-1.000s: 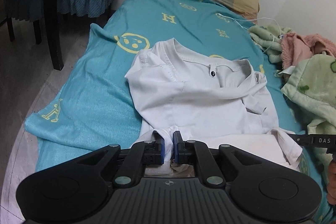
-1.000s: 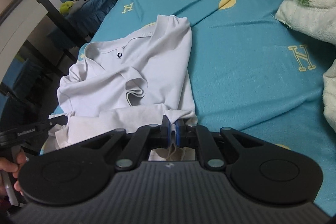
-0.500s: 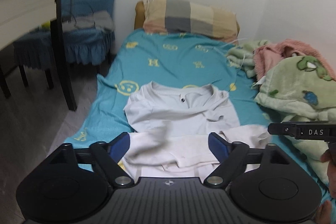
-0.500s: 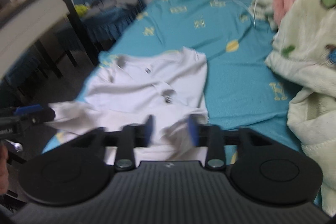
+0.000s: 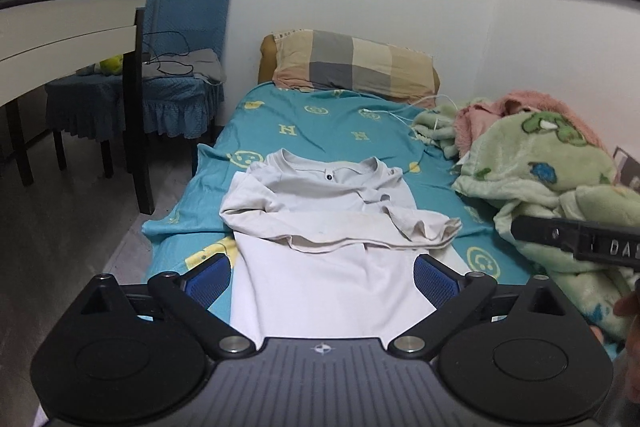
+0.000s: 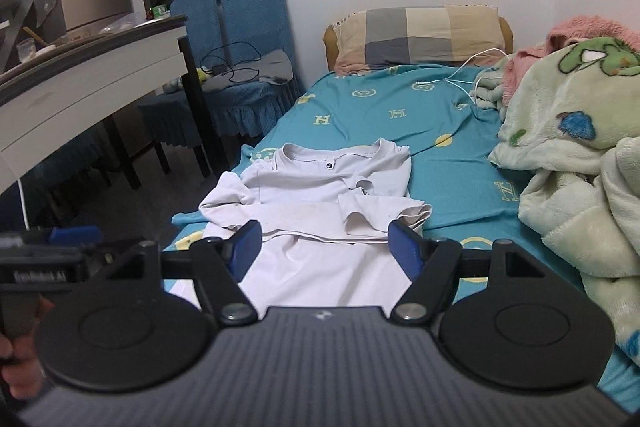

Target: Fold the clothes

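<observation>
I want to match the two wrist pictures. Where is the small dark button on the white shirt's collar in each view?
Left wrist: the button is near the picture's centre, on the white shirt.
Right wrist: the button is at the centre, slightly higher.
Shared landmark: the checked pillow at the bed's far end.

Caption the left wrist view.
Opening left hand-held gripper, empty, above a half-folded white cotton T-shirt on a turquoise patterned bedsheet.

The teal bed sheet (image 5: 320,131) is printed with pale yellow capital letters "H", ringed emblems and round smiley faces. In the left wrist view, white letters "DA" show on the black body of the right gripper (image 5: 580,239) at the frame's edge, the rest cut off. In the right wrist view, the left gripper (image 6: 40,267) carries a white label too blurred to read.
</observation>
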`<state>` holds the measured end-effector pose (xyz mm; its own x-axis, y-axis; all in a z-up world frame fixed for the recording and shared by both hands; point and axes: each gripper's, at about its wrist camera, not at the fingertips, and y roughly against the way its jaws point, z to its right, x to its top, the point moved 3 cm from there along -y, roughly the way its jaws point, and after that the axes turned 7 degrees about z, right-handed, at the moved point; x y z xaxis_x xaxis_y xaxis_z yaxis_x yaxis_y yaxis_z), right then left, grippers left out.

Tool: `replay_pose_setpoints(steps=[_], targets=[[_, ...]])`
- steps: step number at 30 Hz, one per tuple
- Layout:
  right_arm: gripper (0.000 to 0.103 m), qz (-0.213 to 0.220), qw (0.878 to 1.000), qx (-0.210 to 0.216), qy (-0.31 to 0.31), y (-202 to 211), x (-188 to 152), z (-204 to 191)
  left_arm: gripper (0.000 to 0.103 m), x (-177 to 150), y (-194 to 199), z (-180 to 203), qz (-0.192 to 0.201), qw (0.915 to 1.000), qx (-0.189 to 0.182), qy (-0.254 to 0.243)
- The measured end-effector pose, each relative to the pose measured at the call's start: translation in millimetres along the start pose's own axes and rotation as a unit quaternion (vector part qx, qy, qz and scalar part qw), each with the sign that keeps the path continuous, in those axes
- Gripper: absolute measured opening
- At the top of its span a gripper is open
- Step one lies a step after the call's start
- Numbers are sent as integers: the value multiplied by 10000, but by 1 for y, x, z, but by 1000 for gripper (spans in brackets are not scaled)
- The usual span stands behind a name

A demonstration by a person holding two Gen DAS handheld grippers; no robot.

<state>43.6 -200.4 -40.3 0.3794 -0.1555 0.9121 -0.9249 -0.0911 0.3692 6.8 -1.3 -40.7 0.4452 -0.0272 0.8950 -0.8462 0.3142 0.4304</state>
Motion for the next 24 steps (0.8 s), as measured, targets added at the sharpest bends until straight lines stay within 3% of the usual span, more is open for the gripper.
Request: replay_pose_setpoints(steps=[4, 8, 12, 14, 19, 24], targets=[[72, 23, 10000, -16, -58, -5, -1, 3, 99, -3, -7, -3, 12, 9995, 270, -183], [72, -8, 9999, -113, -130, -9, -4, 7, 99, -7, -15, -8, -160, 9995, 259, -107], [72, -172, 9990, -196, -373, -16, -10, 15, 98, -15, -29, -18, -599, 9975, 113, 361], [72, -333, 9974, -178, -611, -23, -13, 21, 97, -24, -40, -29, -994, 9914, -13, 849], [72, -1160, 9772, 83, -1775, -45, -37, 43, 95, -45, -60, -62, -1692, 9626, -176, 2109], [74, -1859, 9301, 115, -3165, -64, -67, 69, 91, -77, -83, -85, -2372, 9078, -358, 3441]])
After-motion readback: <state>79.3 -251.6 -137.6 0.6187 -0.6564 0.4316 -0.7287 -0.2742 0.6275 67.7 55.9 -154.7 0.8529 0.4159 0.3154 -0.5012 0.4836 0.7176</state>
